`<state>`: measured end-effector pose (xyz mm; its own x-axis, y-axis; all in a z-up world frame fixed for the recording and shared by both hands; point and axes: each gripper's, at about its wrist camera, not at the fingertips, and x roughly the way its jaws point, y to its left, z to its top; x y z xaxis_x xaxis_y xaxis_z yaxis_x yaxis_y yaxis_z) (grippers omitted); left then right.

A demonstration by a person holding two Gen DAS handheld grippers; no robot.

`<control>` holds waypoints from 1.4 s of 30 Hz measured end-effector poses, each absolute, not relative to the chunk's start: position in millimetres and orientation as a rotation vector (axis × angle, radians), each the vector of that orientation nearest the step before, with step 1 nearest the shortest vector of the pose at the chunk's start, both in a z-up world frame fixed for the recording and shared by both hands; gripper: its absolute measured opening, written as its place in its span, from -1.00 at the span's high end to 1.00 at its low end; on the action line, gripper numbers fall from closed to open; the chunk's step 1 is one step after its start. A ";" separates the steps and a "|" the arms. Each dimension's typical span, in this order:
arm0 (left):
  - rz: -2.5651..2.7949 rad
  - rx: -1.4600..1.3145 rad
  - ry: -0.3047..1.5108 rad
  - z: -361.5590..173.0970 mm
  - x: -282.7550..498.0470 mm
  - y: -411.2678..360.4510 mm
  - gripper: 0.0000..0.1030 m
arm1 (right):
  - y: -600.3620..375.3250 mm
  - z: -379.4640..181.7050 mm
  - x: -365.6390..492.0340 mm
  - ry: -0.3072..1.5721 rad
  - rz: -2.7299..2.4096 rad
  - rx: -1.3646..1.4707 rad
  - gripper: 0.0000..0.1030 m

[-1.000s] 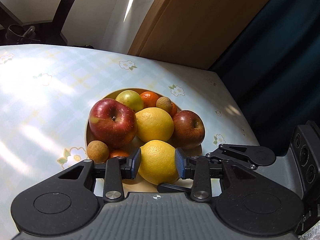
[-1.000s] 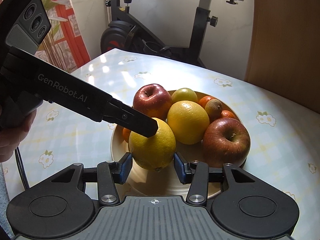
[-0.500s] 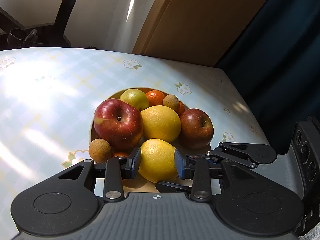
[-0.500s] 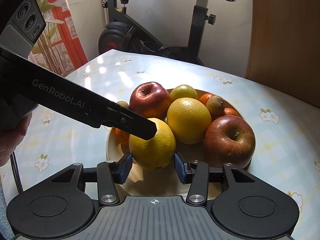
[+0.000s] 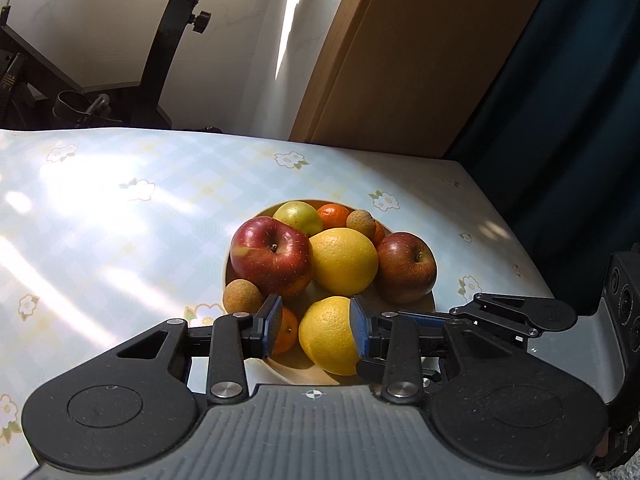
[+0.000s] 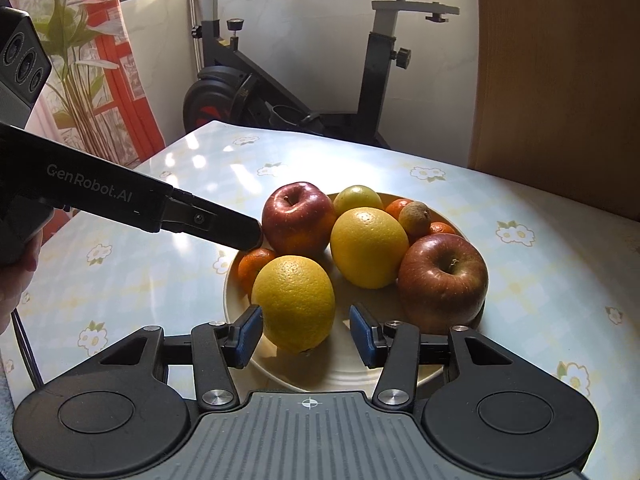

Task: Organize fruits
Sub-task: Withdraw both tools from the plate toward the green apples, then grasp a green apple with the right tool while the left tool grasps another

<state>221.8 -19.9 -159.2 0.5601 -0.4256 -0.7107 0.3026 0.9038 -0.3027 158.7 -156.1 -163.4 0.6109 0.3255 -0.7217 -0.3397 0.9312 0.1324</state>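
Observation:
A cream plate holds two red apples, two yellow oranges, a green-yellow fruit, small tangerines and brown longans. The near yellow orange rests on the plate's front. My left gripper is open; its right pad is against the orange and its left pad stands clear. My right gripper is open, its left pad near the orange and a gap at the right pad. The left gripper's finger reaches in from the left in the right wrist view.
The plate sits on a table with a pale checked flower cloth. An exercise bike stands behind the table. A wooden panel and a dark curtain are to the right. The right gripper's body lies beside the plate.
Both grippers have opened and drawn back from the near yellow orange, which now rests on the plate. The left gripper's finger has moved off the orange toward the left.

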 end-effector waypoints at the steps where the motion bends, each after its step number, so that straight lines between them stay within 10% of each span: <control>1: -0.419 -0.150 0.869 -155.4 217.8 -16.3 0.25 | -157.9 -162.2 155.2 0.824 0.374 -0.009 0.13; 42: -0.275 -0.060 0.826 -157.3 120.1 -0.3 0.22 | -159.0 -180.6 52.6 0.940 0.344 0.155 0.06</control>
<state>120.1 -0.3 -157.3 0.6444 -0.2649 -0.7174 0.2183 0.9628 -0.1594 52.6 -159.0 -180.6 0.5404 0.3554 -0.7627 -0.2215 0.9345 0.2785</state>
